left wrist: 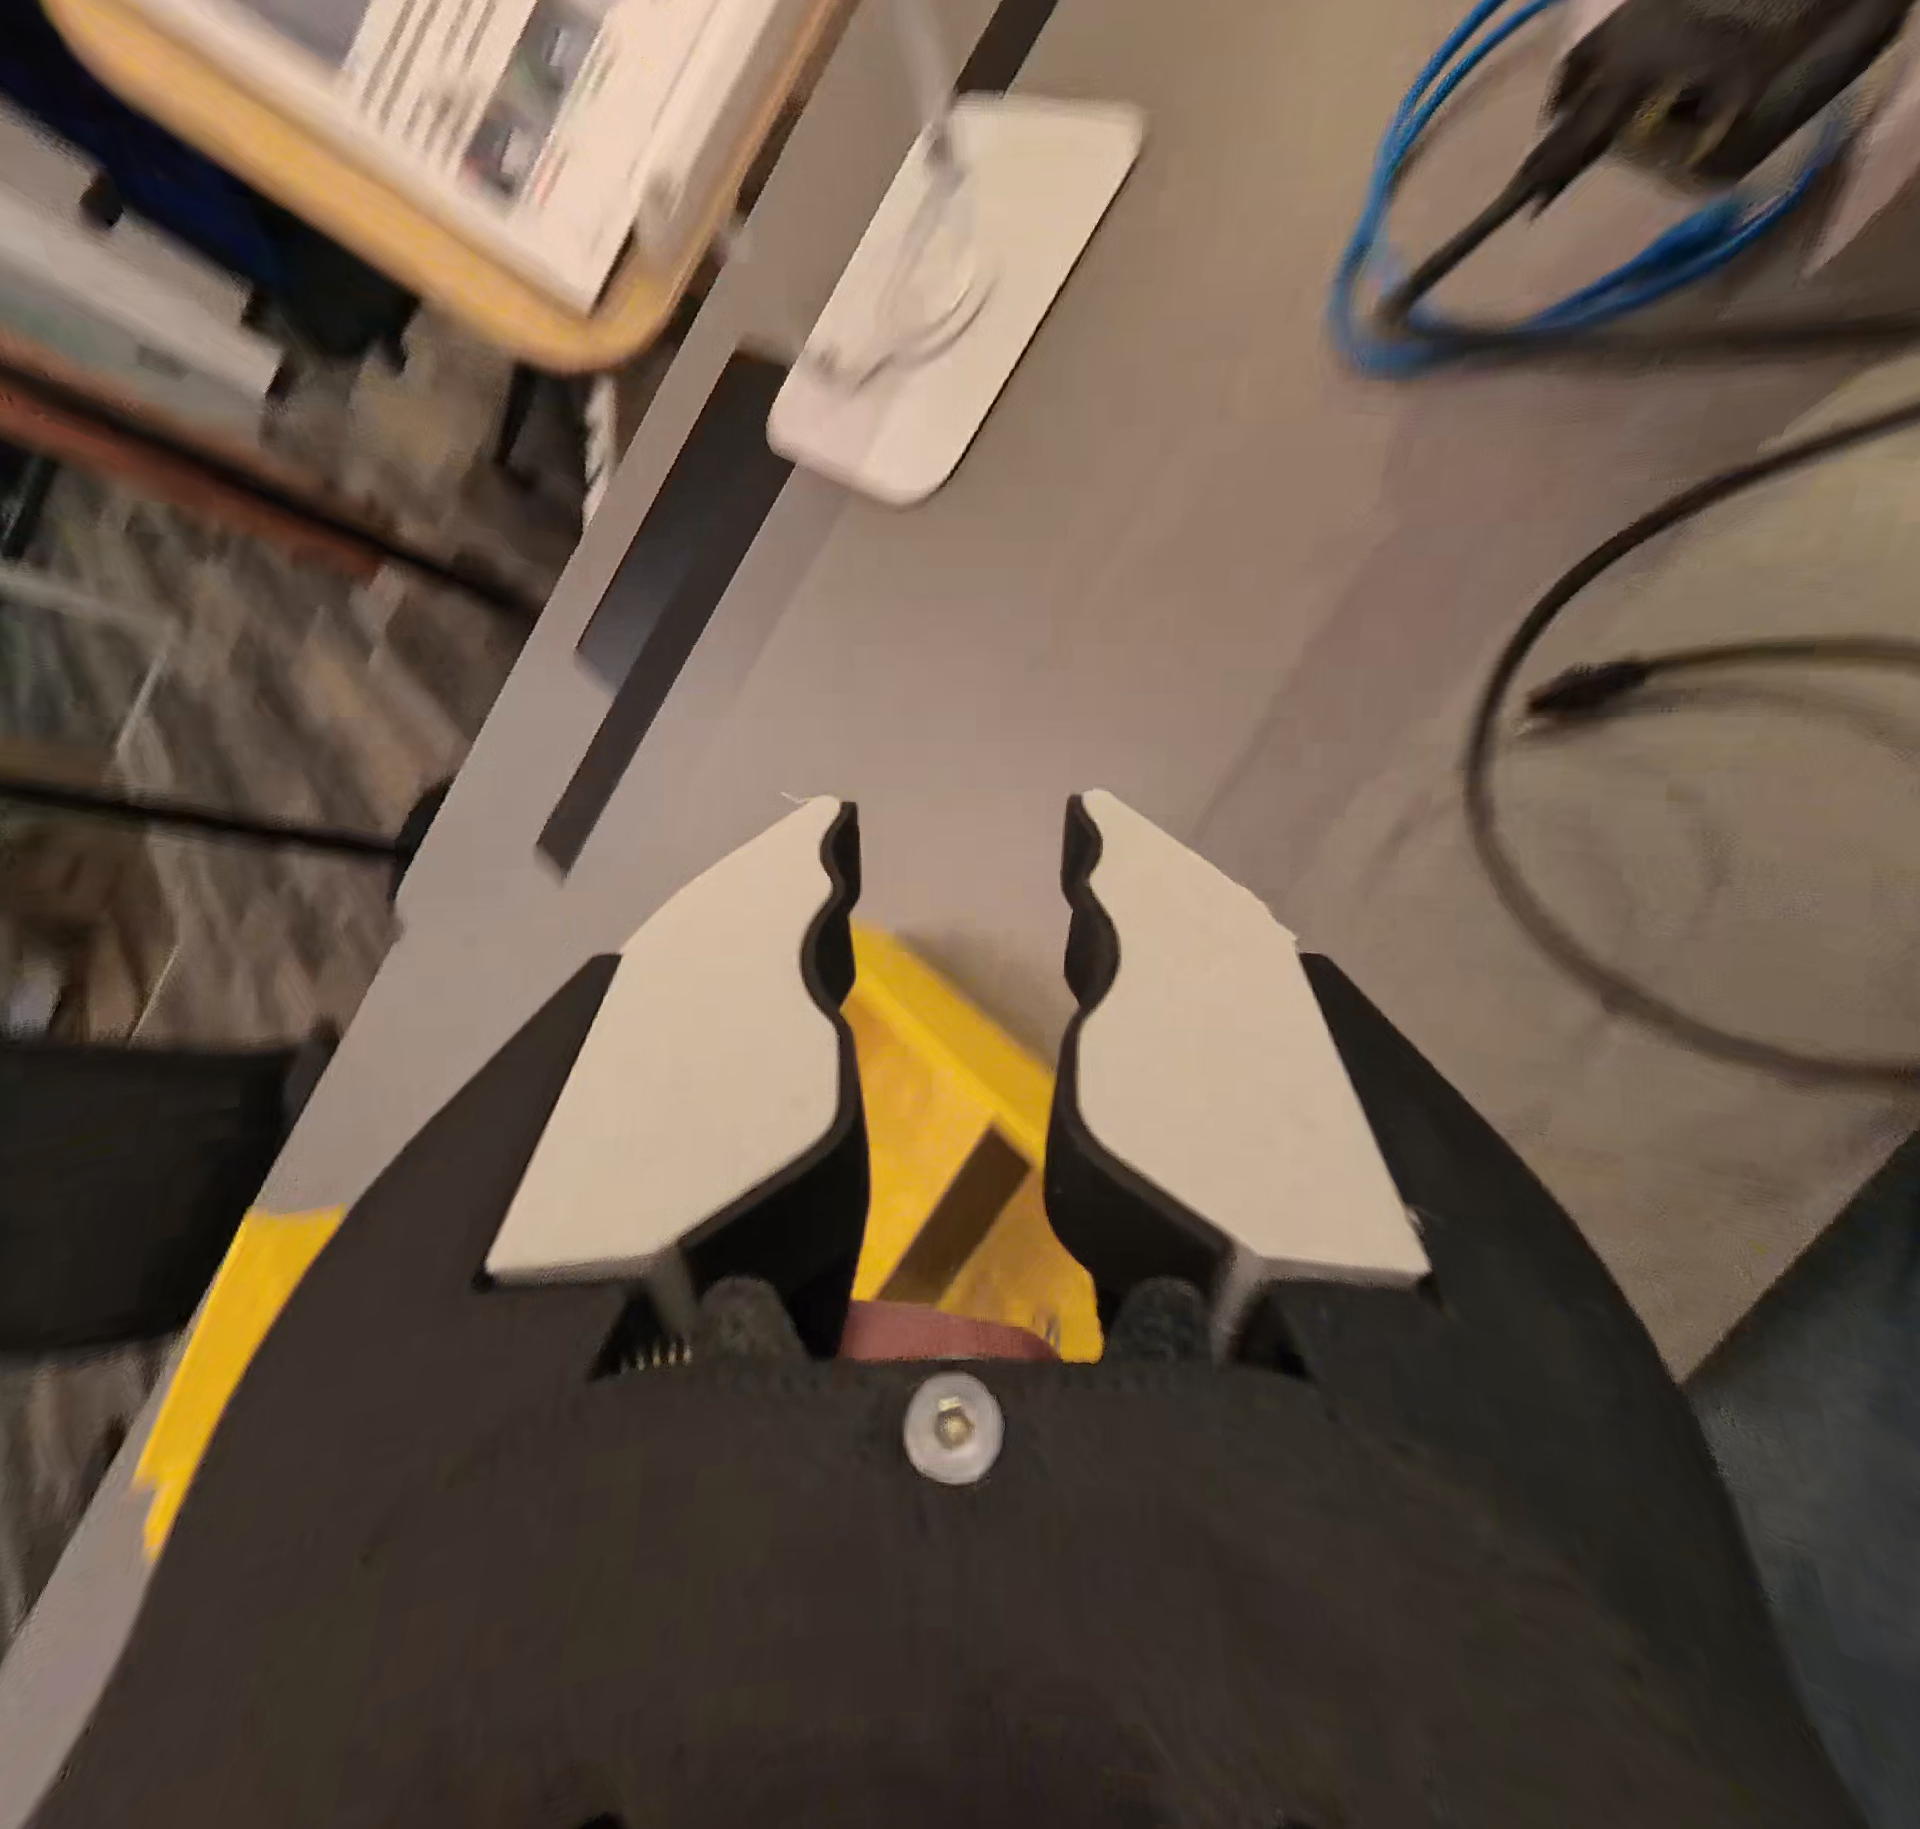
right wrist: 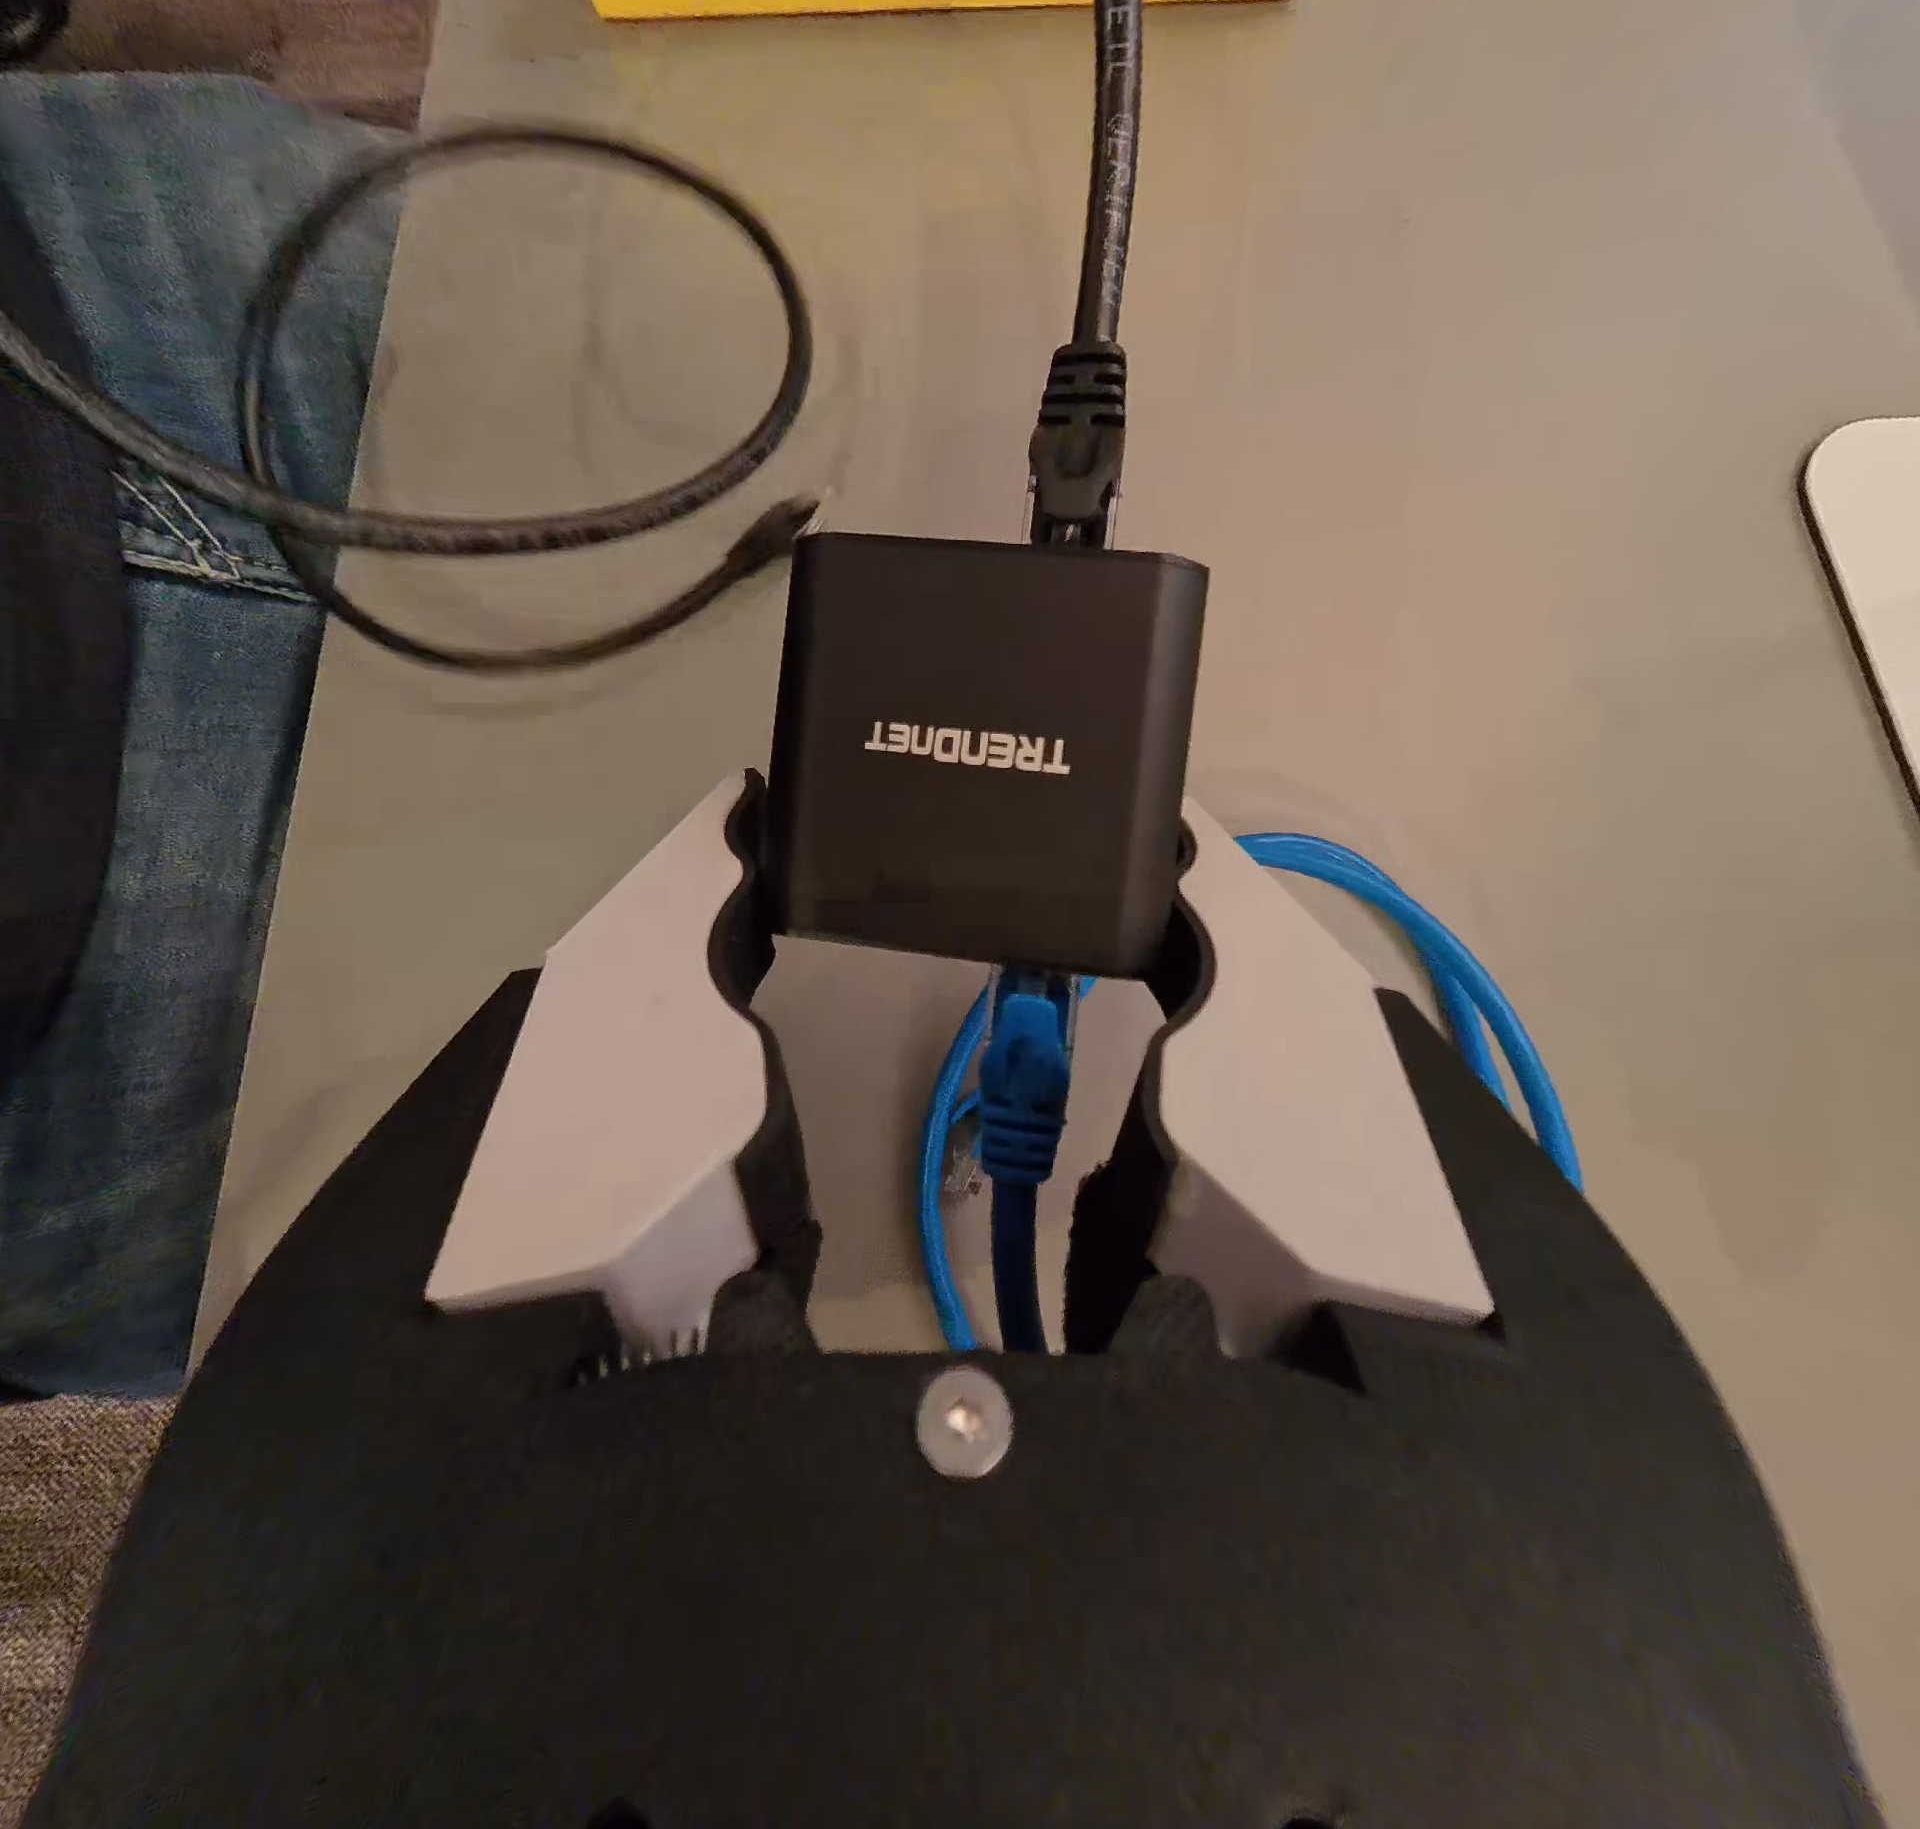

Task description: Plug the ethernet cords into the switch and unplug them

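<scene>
Right gripper [right wrist: 971,844] clamped on black switch [right wrist: 987,740], black cord [right wrist: 1081,429] at 12 o'clock; left gripper [left wrist: 961,834] part-open, empty.

Office-like room, grey desk [left wrist: 1091,636], white monitor stand base [left wrist: 956,304], patterned carpet floor [left wrist: 208,657], neighbouring wooden desk [left wrist: 582,325]

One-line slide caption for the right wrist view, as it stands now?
Right gripper clamps the black switch on the grey table, black ethernet cord and blue ethernet cord plugged into opposite ends.
</scene>
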`<state>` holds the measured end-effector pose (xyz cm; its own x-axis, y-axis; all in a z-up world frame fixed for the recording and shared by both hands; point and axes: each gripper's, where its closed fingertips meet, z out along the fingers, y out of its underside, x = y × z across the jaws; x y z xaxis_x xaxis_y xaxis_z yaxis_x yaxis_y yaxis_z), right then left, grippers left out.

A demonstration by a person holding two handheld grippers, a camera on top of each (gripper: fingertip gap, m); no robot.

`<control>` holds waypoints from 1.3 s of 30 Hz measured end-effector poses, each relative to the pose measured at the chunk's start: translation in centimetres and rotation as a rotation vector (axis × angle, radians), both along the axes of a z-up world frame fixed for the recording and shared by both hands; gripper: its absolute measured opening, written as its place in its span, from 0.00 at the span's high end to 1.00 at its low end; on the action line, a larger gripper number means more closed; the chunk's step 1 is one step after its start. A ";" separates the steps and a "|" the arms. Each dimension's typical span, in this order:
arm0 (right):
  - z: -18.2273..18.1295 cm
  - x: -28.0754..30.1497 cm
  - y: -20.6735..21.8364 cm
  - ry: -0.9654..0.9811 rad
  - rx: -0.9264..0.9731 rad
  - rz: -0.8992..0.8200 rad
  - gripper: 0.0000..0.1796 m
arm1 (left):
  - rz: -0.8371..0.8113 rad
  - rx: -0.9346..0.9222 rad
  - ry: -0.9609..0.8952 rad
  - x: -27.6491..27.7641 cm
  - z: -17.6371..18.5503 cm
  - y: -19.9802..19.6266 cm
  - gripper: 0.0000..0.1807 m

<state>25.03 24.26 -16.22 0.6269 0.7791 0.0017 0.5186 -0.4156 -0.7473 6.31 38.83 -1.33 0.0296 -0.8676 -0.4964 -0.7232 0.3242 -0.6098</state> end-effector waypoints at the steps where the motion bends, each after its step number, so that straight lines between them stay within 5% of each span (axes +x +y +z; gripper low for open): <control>1: -0.1 0.0 0.0 0.009 -0.001 -0.004 0.61 | 0.059 0.016 0.020 -2.1 -0.5 1.3 0.80; 8: -1.4 0.3 -0.3 0.013 -0.026 -0.025 0.61 | 0.337 -0.015 0.303 -15.5 -8.0 5.6 0.81; 15: -1.8 0.1 -0.2 0.017 -0.023 -0.027 0.61 | 0.684 -0.269 0.493 -23.8 -14.8 5.5 0.81; 25: -1.9 -0.4 -0.2 0.050 0.001 -0.012 0.61 | 0.948 -0.387 0.489 -26.3 -18.5 6.4 0.81; 39: -1.4 -0.3 -0.3 0.075 0.024 -0.009 0.61 | 0.996 -0.471 0.464 -25.5 -19.3 8.1 0.82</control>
<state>24.73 23.93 -17.62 0.6332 0.7736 -0.0267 0.4571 -0.4015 -0.7937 -19.24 46.89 -20.59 0.6946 -0.6641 -0.2766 -0.7121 -0.6894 -0.1328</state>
